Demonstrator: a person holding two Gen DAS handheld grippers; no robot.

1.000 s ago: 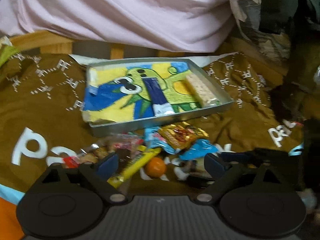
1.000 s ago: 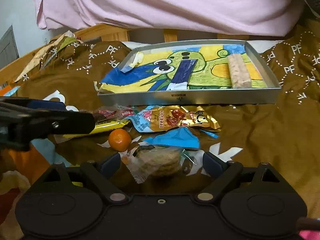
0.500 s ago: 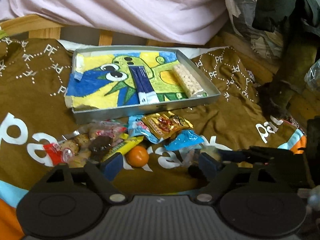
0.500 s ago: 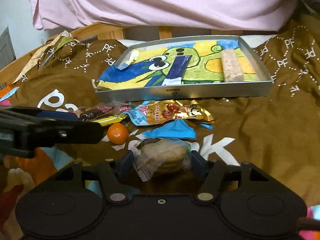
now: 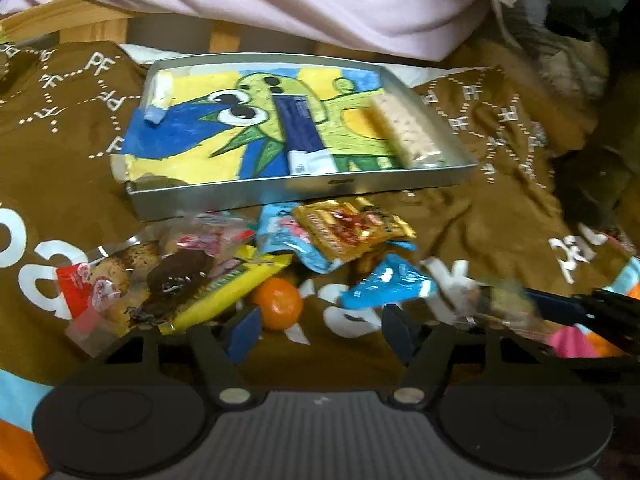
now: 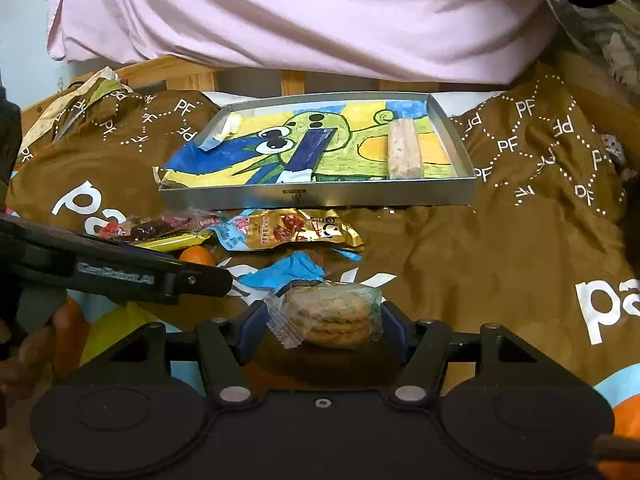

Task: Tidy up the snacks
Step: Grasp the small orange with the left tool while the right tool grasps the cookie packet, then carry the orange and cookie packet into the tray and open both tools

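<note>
Right wrist: gripper clamping cookie pack

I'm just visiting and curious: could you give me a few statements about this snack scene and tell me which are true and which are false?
1. The right tool is closed on a clear-wrapped cookie packet. True.
2. The metal tray is empty. False: a dark blue bar and a pale cereal bar lie in it.
3. The left tool holds the orange. False: its jaws stand open and empty, and the orange sits on the brown blanket just beyond its left finger.
4. A gold packet lies outside the tray, in front of its near wall. True.
5. The tray's floor shows a green cartoon drawing. True.
</note>
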